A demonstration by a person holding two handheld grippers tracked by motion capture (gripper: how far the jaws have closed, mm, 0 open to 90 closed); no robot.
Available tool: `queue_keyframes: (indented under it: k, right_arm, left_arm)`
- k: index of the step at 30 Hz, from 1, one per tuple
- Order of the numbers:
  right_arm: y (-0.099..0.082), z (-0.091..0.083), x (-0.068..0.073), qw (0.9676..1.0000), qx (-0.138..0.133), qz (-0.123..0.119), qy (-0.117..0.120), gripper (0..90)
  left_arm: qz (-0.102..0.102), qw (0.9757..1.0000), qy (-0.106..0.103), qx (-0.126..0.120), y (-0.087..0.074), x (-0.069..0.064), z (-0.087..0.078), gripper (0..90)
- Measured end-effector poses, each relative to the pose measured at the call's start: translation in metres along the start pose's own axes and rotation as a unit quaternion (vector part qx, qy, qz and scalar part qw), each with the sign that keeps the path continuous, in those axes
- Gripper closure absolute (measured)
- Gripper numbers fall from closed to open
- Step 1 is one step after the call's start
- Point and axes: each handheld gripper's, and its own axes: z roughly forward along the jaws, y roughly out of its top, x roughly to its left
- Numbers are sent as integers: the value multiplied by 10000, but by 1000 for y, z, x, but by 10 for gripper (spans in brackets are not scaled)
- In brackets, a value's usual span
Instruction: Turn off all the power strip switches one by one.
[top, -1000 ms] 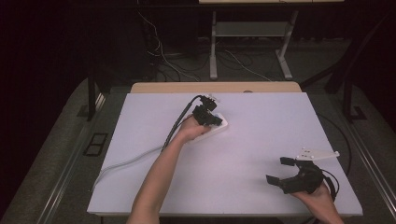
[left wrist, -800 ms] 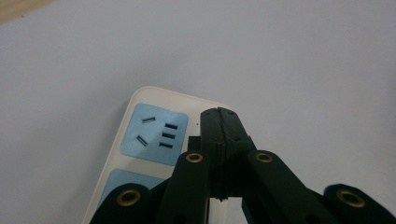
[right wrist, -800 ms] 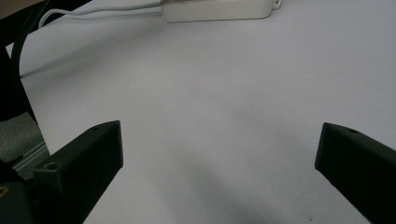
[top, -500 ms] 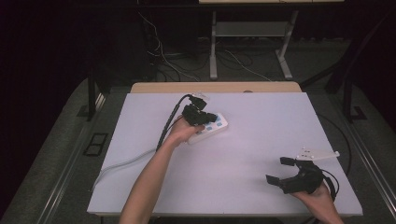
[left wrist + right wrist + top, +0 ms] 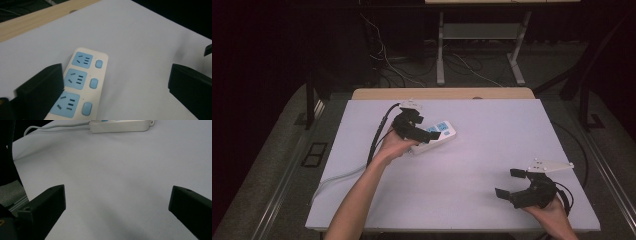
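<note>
Left gripper [image 5: 419,131] jaws just opened wide, hovering over white power strip [image 5: 434,135] lying flat mid-desk [image 5: 492,150], nothing pinched. Right gripper [image 5: 518,186] spread, empty, near the desk's front right corner.

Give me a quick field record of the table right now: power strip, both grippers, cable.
power strip: white power strip with three blue sockets and three blue switches, lying flat on the table, not gripped
left gripper: left gripper above the strip's near end, jaws wide; they have just been opening, one jaw overlaps the strip's edge in its own view, contact unclear
right gripper: right gripper near the table's front right corner, jaws open, nothing between them
cable: grey cord leaves one end of the strip and runs off toward the table's left edge
</note>
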Motion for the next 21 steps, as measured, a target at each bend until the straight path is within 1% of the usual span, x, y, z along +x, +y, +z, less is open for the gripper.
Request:
queue_keyframes:
  k: [2,5,8,12,18,21]
  right_arm:
    - [0,0,1,10000,-10,-3,10,6]
    - [1,0,3,10000,-32,2,32,6]
    - [1,0,3,10000,-61,10,43,6]
    - [1,-1,4,10000,-74,9,54,6]
    - [1,-1,5,9999,-113,6,53,6]
    - [1,-2,5,9999,-131,33,42,6]
  left_arm:
    - [-12,10000,45,-86,-3,-2,-7,0]
    - [-2,9999,116,-62,-9,-6,-16,0]
    - [-12,9999,140,-74,-17,-8,-26,0]
    - [-25,9998,185,-121,-29,-13,-38,0]
    - [-32,9996,249,-95,-48,-17,-51,0]
    - [-58,9995,285,-147,-57,-19,-59,0]
